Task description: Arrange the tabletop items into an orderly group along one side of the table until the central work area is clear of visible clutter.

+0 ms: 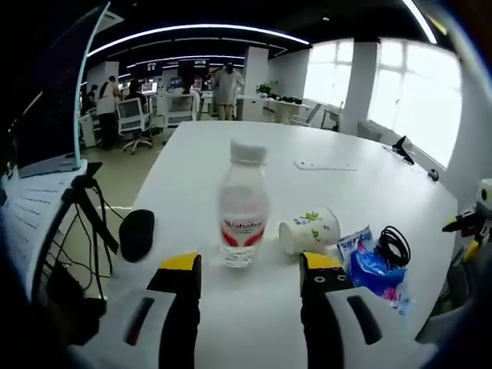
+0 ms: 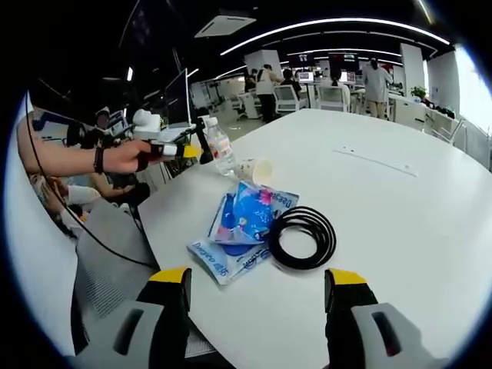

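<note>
A clear water bottle [image 1: 243, 207] with a white cap and red label stands upright on the white table [image 1: 323, 146], just beyond my open left gripper [image 1: 252, 264]. To its right lies a tipped paper cup [image 1: 309, 230], then blue snack packets [image 1: 369, 264] and a coiled black cable [image 1: 395, 244]. In the right gripper view the packets [image 2: 244, 223] and the cable [image 2: 301, 236] lie just ahead of my open right gripper [image 2: 257, 277]. Farther off stand the bottle [image 2: 220, 149] and cup [image 2: 256, 170], with a hand holding the left gripper [image 2: 178, 149] beside the bottle.
A black oval object [image 1: 137, 234] lies at the table's left edge. Tripod legs [image 1: 81, 211] and a laptop [image 1: 58, 115] stand left of the table. A flat card [image 1: 325, 164] lies mid-table, and small dark items [image 1: 402, 146] sit far right. People and office chairs are in the background.
</note>
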